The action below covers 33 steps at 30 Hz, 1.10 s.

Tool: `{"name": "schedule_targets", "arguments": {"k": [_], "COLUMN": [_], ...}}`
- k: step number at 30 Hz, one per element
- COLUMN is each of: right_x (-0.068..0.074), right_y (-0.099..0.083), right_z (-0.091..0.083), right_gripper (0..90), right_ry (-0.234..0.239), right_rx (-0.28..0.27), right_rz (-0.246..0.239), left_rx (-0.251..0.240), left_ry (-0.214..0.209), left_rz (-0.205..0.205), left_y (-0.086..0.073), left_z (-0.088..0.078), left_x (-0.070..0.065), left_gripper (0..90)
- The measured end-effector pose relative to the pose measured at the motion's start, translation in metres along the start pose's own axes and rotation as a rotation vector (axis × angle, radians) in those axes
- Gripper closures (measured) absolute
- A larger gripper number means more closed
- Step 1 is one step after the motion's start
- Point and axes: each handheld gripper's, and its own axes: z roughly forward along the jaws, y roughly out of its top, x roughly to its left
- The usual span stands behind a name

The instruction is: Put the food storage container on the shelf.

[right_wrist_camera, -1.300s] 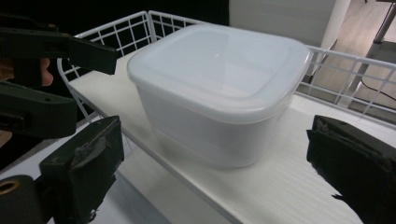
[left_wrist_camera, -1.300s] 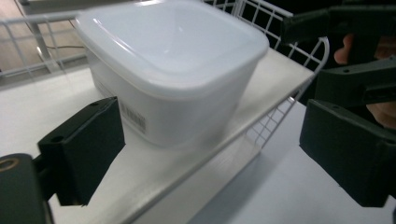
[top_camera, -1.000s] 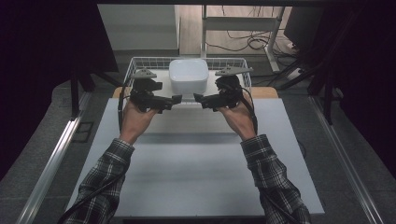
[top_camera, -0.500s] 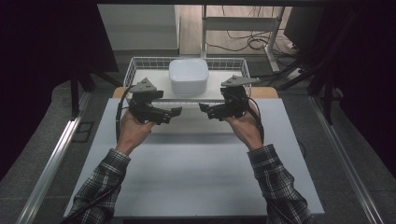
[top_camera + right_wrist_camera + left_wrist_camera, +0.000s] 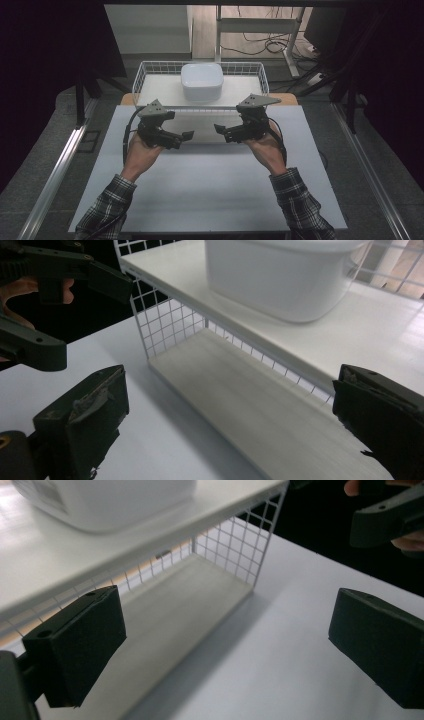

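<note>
White plastic tub point(image 5: 202, 81) in a white wire-mesh basket point(image 5: 140, 80) with a white shelf; pale wood-grain board point(image 5: 260, 410) beneath. White tabletop point(image 5: 210, 185). Black left gripper point(image 5: 181, 137) and black right gripper point(image 5: 223, 131), each topped by a grey plate. Sleeves point(image 5: 105, 207) in black-and-white plaid. Grey floor point(image 5: 45, 130).

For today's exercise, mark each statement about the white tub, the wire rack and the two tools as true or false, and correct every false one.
1. The white tub sits on top of the wire rack. True.
2. The left tool grips the tub. False: it is open and empty, over the table.
3. The right tool is open. True.
4. The tub is red. False: it is white.
</note>
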Motion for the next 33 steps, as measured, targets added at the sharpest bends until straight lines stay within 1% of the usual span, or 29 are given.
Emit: {"name": "schedule_targets", "arguments": {"k": [3, 5, 8, 10, 13, 17, 21, 24, 26, 27, 29, 33], "right_x": [0.005, 0.009, 0.014, 0.017, 0.022, 0.028, 0.029, 0.028, 0.028, 0.028, 0.028, 0.028], "right_y": [-0.007, -0.011, -0.018, -0.022, -0.029, -0.039, -0.053, -0.061, -0.066, -0.068, -0.073, -0.083], "right_z": [0.000, 0.001, 0.002, 0.002, 0.003, 0.004, 0.007, 0.011, 0.012, 0.012, 0.011, 0.008], "right_gripper": [1.2, 1.2, 1.2, 1.2, 1.2, 1.2, 1.2, 0.1, 0.0, 0.0, 0.0, 0.0], "right_ry": [0.008, 0.018, 0.029, 0.033, 0.037, 0.047, 0.054, 0.047, 0.040, 0.043, 0.047, 0.050], "right_rx": [0.003, 0.004, 0.005, 0.005, 0.008, 0.015, 0.022, 0.054, 0.056, 0.054, 0.058, 0.059], "right_rz": [-0.003, -0.005, -0.015, -0.024, -0.035, -0.036, -0.035, -0.039, -0.038, -0.033, -0.022, -0.012], "left_rx": [0.014, 0.016, 0.026, 0.032, 0.027, 0.027, 0.024, 0.027, 0.042, 0.038, 0.037, 0.044], "left_ry": [0.004, 0.001, 0.013, 0.011, 0.014, 0.019, 0.017, 0.019, 0.031, 0.032, 0.020, 0.027], "left_rz": [0.010, 0.008, 0.020, 0.024, 0.018, 0.014, -0.008, -0.018, -0.013, -0.018, -0.027, -0.026], "left_y": [-0.008, -0.014, -0.023, -0.029, -0.038, -0.049, -0.064, -0.075, -0.079, -0.081, -0.085, -0.093], "left_z": [0.001, 0.002, 0.004, 0.005, 0.006, 0.006, 0.007, 0.008, 0.009, 0.008, 0.007, 0.006], "left_x": [-0.005, -0.008, -0.013, -0.015, -0.019, -0.023, -0.025, -0.026, -0.027, -0.027, -0.028, -0.032], "left_gripper": [1.4, 1.6, 1.7, 1.9, 2.0, 2.1, 2.4, 2.5, 2.4, 2.5, 2.4, 2.0]}}
